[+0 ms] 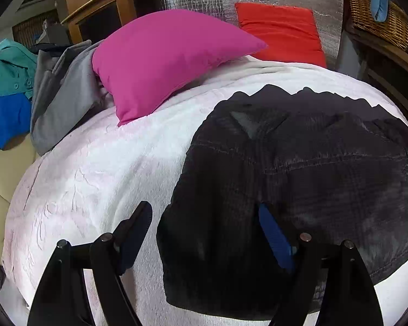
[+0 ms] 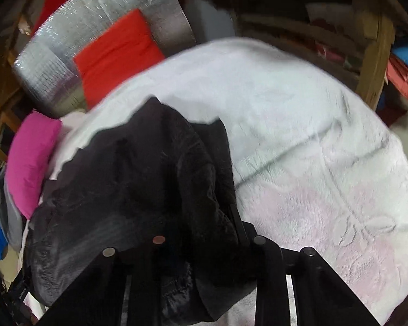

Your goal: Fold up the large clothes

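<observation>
On a white fleece bed cover (image 1: pixel 95 179), the dark quilted jacket (image 1: pixel 299 190) fills the frame's lower right; left gripper (image 1: pixel 204 233) spread, right gripper (image 2: pixel 201 244) pinching bunched fabric, which may slip and undo the fold.

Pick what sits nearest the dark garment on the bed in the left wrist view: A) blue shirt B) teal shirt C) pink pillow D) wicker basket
C: the pink pillow lies on the white blanket just left of the dark garment, while the teal shirt, blue shirt and wicker basket sit off at the frame's edges.
</observation>
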{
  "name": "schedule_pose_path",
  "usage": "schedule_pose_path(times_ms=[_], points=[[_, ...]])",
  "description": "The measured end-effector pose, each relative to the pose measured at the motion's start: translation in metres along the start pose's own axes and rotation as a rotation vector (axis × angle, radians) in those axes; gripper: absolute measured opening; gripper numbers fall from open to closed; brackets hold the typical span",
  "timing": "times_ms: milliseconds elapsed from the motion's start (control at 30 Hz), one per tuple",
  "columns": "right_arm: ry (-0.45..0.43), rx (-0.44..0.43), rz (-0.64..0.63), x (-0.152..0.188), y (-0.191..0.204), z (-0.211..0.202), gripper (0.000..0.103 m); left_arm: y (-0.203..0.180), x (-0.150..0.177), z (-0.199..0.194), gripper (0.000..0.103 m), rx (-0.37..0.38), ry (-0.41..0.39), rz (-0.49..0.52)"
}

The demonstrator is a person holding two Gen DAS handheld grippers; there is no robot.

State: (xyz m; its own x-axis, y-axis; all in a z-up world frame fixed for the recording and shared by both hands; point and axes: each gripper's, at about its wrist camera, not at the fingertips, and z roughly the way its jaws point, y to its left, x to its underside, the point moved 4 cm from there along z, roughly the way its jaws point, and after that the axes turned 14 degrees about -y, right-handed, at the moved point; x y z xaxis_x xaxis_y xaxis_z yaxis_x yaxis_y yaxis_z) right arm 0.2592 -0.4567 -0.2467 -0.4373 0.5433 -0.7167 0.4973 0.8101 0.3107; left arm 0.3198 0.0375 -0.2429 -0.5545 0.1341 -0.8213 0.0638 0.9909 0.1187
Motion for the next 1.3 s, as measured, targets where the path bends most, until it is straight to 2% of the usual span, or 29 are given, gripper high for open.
schedule_pose_path(times_ms=[100, 167, 200, 300, 467, 633, 733, 800, 1100, 1167, 1300], points=[[-0.016, -0.013, 0.033, -0.004, -0.003, -0.006, 0.038, -0.002, -0.001, -0.001, 0.082, -0.02, -0.014, 0.025], [-0.043, -0.024, 0.092, -0.006, -0.011, -0.01, 0.07, -0.003, 0.0, -0.004, 0.082, -0.025, -0.017, 0.032], [-0.077, -0.03, 0.134, -0.01, -0.015, -0.012, 0.072, -0.004, 0.0, -0.004, 0.082, -0.028, -0.019, 0.037], [-0.119, -0.051, 0.17, -0.019, -0.017, -0.01, 0.072, -0.006, 0.0, -0.006, 0.082, -0.036, -0.027, 0.056], [-0.082, -0.08, 0.17, -0.022, -0.003, 0.012, 0.072, -0.007, 0.0, -0.005, 0.082, -0.039, -0.031, 0.07], [-0.029, -0.022, 0.07, -0.01, 0.013, 0.029, 0.072, -0.007, 0.0, -0.004, 0.082, -0.041, -0.033, 0.077], [-0.02, -0.003, 0.078, -0.006, 0.012, 0.034, 0.071, -0.007, 0.0, -0.004, 0.082, -0.041, -0.032, 0.075], [-0.018, 0.007, 0.094, -0.005, 0.007, 0.036, 0.066, -0.007, 0.001, -0.003, 0.082, -0.035, -0.025, 0.068], [0.014, -0.005, 0.151, 0.003, -0.012, 0.03, 0.062, 0.008, 0.006, 0.009, 0.084, 0.029, 0.056, -0.102], [0.016, -0.019, 0.174, 0.002, -0.015, 0.022, 0.06, 0.009, 0.004, 0.004, 0.084, 0.041, 0.043, -0.127], [-0.008, -0.065, 0.217, -0.005, -0.023, 0.001, 0.058, 0.017, -0.011, -0.017, 0.084, 0.079, -0.045, -0.197]])
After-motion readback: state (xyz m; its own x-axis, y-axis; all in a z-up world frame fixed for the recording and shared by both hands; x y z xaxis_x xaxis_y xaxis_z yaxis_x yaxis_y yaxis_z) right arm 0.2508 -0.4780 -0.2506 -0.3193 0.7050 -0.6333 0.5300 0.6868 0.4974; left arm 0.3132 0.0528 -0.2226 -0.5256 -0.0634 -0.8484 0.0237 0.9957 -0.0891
